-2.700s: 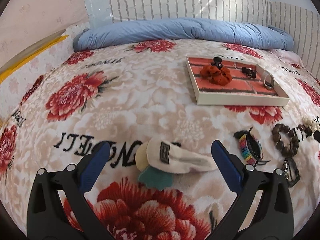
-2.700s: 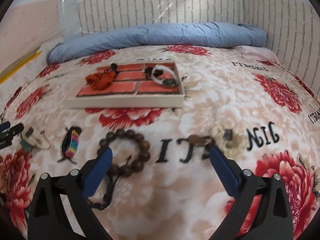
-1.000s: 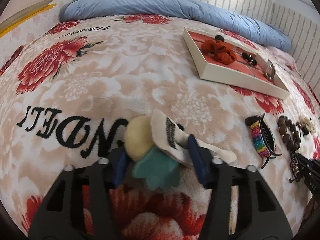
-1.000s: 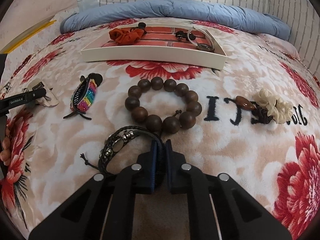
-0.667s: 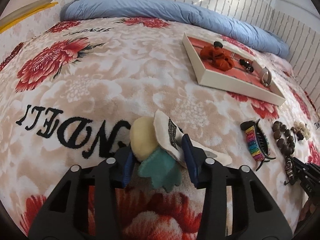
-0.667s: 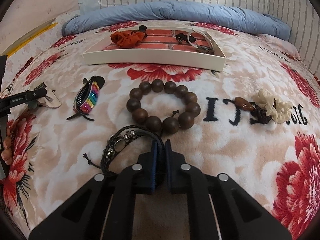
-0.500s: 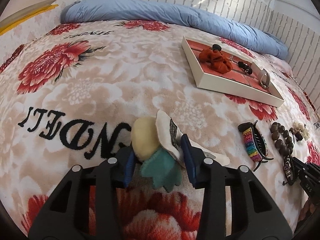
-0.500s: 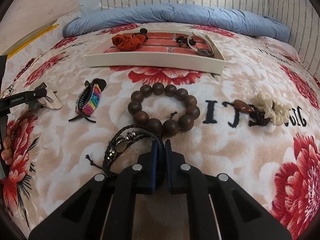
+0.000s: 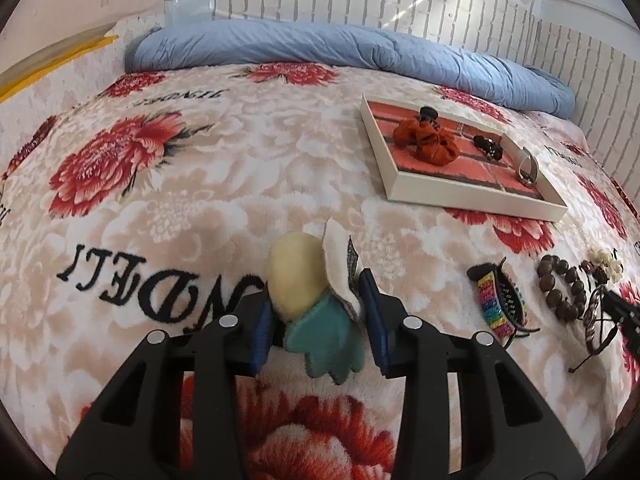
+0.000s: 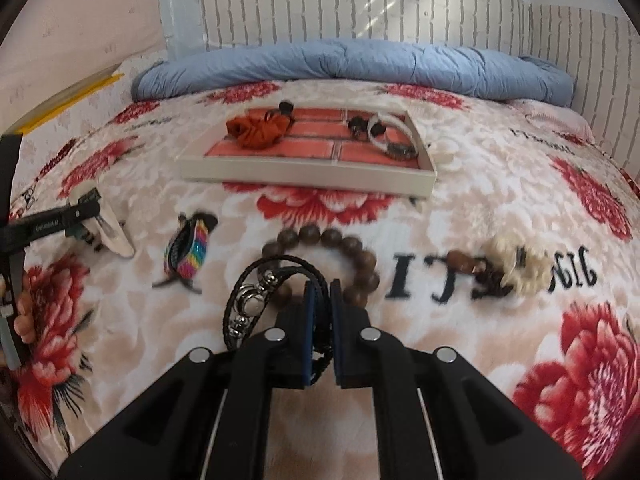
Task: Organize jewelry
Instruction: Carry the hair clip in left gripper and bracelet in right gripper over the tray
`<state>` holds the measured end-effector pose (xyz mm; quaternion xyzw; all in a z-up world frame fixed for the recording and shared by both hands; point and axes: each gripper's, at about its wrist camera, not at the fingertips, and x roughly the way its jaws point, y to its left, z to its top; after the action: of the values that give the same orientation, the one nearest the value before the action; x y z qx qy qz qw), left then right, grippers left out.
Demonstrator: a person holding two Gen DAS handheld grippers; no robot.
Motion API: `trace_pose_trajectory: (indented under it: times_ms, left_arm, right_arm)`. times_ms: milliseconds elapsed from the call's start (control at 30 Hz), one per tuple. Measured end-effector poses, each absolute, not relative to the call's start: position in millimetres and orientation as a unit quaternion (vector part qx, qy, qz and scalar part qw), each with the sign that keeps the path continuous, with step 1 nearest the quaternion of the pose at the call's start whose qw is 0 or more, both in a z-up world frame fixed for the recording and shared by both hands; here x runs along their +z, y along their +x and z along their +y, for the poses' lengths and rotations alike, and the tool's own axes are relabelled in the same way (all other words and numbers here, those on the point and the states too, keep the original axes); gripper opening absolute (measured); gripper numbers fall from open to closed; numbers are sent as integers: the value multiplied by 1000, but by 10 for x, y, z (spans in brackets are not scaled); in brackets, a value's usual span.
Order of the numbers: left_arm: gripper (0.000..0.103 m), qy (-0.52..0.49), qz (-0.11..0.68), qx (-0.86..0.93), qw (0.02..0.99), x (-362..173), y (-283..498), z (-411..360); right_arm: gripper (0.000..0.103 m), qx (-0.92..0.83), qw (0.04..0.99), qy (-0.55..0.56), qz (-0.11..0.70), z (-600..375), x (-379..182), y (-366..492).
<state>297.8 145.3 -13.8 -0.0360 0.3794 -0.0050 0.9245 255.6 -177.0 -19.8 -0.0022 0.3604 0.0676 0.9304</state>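
Observation:
My left gripper has a felt hair clip in cream, yellow and teal between its blue pads. Its jaws are closing and pressing on the clip, which hangs just above the bedspread. My right gripper is shut on a black braided bracelet with metal beads, held above a brown wooden bead bracelet. Farther back lies the white tray with a brick-pattern floor; in the left wrist view the tray is at the upper right. It holds an orange scrunchie and small pieces.
A rainbow woven bracelet and a shell-and-bead bracelet lie on the flowered bedspread. A rolled blue duvet runs along the brick-pattern wall behind. A person's hand shows at the left edge.
Both grippers, open at first, closed on their pieces. Over the last second both have risen, the left lifting the felt clip and the right the black bracelet off the bedspread.

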Motion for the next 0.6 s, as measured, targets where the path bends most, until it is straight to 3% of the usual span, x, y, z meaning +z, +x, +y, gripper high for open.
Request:
trace_pose_trajectory:
  times_ms: [600]
  left_arm:
    - [38, 9, 311, -22, 950, 557, 3522, 864]
  right_arm:
    - [8, 43, 954, 8, 297, -1979, 590, 3532]
